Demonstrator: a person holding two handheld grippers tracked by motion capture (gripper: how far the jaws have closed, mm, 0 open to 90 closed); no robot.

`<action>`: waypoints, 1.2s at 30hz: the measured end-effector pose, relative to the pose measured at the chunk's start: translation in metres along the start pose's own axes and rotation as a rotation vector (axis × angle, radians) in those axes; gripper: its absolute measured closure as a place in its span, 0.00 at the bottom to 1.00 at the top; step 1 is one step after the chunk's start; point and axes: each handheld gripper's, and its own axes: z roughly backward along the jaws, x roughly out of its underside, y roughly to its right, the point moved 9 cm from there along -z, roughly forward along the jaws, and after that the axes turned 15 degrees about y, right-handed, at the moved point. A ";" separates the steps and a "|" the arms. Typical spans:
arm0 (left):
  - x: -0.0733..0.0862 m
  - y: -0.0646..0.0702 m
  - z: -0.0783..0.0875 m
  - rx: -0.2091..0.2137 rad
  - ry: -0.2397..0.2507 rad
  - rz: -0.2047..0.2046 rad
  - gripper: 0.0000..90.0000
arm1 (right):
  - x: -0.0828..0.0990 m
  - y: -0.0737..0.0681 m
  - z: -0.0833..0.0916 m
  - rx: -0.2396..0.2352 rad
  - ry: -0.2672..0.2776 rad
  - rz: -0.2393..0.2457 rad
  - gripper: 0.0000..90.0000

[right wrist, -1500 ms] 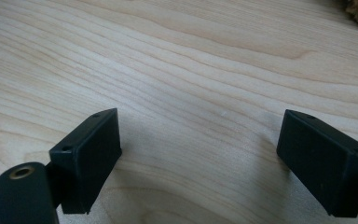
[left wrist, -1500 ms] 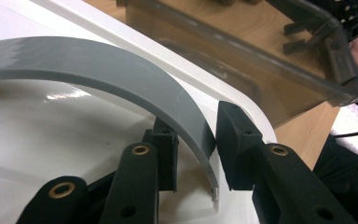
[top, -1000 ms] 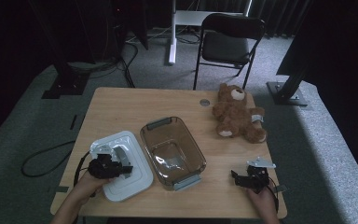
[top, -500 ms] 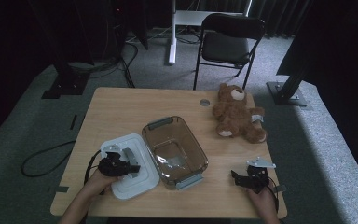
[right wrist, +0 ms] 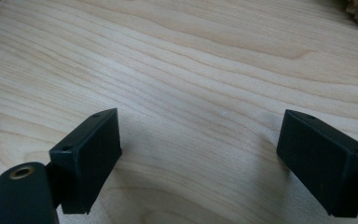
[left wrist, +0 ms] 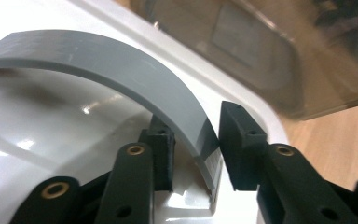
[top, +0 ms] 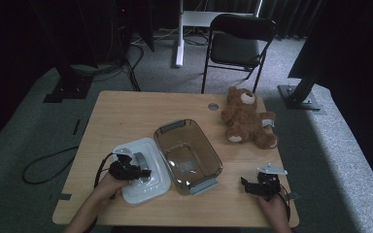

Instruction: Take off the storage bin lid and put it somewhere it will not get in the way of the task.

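Jaws on our left gripper [left wrist: 196, 154] had just been opening around the grey handle [left wrist: 121, 79] of the white lid [top: 141, 170], beside the clear container [top: 188, 154]. Right gripper [top: 261, 186] sat wide open, empty. We figured the lid could slip if lifted now.

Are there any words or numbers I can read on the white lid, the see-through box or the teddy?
None can be read.
White lid: plain, no writing.
See-through box: a pale patch shows on its bottom, too blurred to read.
Teddy: a pale band on one arm, too small to read.
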 end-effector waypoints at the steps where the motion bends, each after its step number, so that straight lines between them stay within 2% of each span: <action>1: 0.000 0.000 -0.001 -0.002 0.003 -0.002 0.70 | 0.000 0.000 0.000 0.000 0.000 0.000 0.14; 2: 0.000 0.000 -0.001 -0.003 0.008 0.004 0.69 | 0.000 0.000 0.000 0.000 0.000 0.000 0.14; 5: -0.001 0.001 0.000 -0.022 0.000 -0.019 0.54 | 0.000 0.000 0.000 0.000 0.000 0.000 0.14; 8: -0.001 0.002 0.002 -0.044 -0.012 -0.048 0.44 | 0.000 0.000 0.000 0.000 0.000 0.000 0.14; 10: 0.000 0.001 0.005 -0.067 -0.014 -0.060 0.43 | 0.000 0.000 0.000 0.000 0.000 0.000 0.14; 13: 0.002 0.000 0.009 -0.078 -0.013 -0.064 0.35 | 0.000 0.000 0.000 0.000 0.000 0.000 0.14; 16: 0.002 -0.003 0.014 -0.094 0.000 -0.041 0.33 | 0.000 0.000 0.000 0.000 0.000 0.000 0.14; 20: -0.002 -0.010 0.025 -0.156 0.036 -0.033 0.29 | 0.000 0.000 0.000 0.000 0.000 0.000 0.14; 21: -0.002 -0.011 0.027 -0.169 0.038 -0.035 0.26 | 0.000 0.000 0.000 0.000 0.000 0.000 0.14; 22: -0.002 -0.012 0.030 -0.187 0.041 -0.043 0.22 | 0.000 0.000 0.000 0.000 0.000 0.000 0.14; 27: -0.003 -0.020 0.046 -0.289 0.076 -0.080 0.19 | 0.000 0.000 0.000 0.000 0.000 0.002 0.14; 29: -0.003 -0.023 0.051 -0.321 0.091 -0.085 0.19 | 0.000 0.000 0.000 0.000 0.000 0.001 0.14; 31: -0.002 -0.028 0.058 -0.353 0.100 -0.087 0.12 | 0.000 0.000 0.000 0.000 0.000 0.001 0.14; 34: -0.001 -0.037 0.068 -0.426 0.123 -0.091 0.12 | 0.000 0.000 0.000 0.000 0.000 0.003 0.14; 36: -0.001 -0.039 0.071 -0.438 0.125 -0.091 0.12 | 0.000 0.000 0.000 0.000 0.000 0.003 0.14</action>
